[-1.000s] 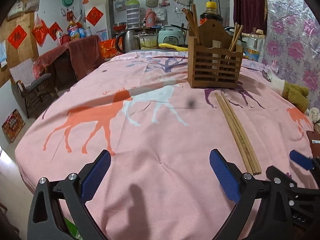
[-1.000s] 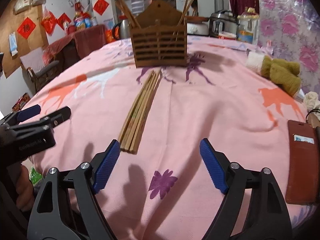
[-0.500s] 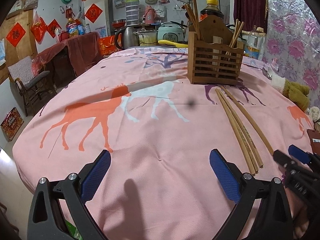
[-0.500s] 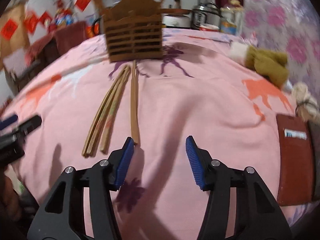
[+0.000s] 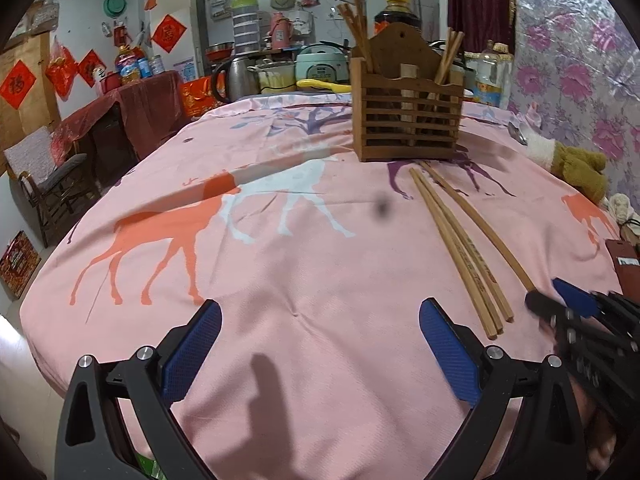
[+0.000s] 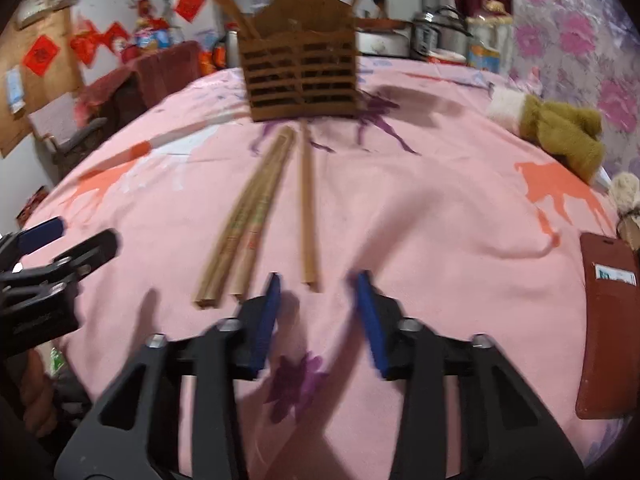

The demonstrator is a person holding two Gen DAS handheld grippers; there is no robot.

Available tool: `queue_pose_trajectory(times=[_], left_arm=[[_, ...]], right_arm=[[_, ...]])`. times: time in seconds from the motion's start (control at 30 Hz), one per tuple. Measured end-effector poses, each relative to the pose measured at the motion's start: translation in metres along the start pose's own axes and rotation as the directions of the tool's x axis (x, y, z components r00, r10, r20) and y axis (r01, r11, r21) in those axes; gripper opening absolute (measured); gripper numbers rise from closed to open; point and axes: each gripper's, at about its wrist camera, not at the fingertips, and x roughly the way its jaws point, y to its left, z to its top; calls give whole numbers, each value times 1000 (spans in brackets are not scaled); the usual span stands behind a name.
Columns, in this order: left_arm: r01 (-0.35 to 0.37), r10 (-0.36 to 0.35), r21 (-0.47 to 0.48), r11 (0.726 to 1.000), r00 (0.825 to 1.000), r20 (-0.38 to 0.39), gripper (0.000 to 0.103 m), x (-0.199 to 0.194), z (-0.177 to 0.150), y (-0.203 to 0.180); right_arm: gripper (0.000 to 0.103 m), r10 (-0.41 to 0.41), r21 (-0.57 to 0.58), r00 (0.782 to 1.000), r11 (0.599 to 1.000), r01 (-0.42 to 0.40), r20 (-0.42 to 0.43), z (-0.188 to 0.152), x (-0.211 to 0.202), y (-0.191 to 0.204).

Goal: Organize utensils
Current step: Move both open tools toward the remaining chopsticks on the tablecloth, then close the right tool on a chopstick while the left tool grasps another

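Several wooden chopsticks lie on the pink tablecloth (image 5: 304, 280) in front of a slatted wooden holder (image 5: 408, 120) (image 6: 300, 76) that has more chopsticks standing in it. A bundle of chopsticks (image 6: 248, 224) (image 5: 460, 248) lies together. A single chopstick (image 6: 308, 208) (image 5: 480, 228) lies apart, to its right. My right gripper (image 6: 318, 280) (image 5: 560, 304) is low over the cloth with its jaws closing. The single chopstick's near end sits between them, with a gap on each side. My left gripper (image 5: 320, 328) (image 6: 60, 240) stands wide open over bare cloth left of the bundle, holding nothing.
A brown card wallet (image 6: 608, 320) lies at the table's right edge and a plush toy (image 6: 560, 132) at the back right. Bottles, a kettle (image 5: 236, 76) and cookers stand behind the holder. The table's edge falls away to the left, towards a chair (image 5: 48, 176).
One chopstick has parted from the bundle and now lies to its right. The right gripper's jaws have narrowed from wide open to either side of that chopstick's near end. The left gripper stayed put.
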Motion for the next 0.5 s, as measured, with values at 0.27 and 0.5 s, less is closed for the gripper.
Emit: queue_pose_trajectory(times=[0.27,0.5], left_arm=[[86,-82,133,987,996,-35,97,4,-9,-31],[155,-138,189,970,985,-102,97,16,-16,-47]], right_arm=[[27,24,43,1000,999,-24,2,1,2,-11],[27,84,143,996,986,-82,-7,3,2,-25]])
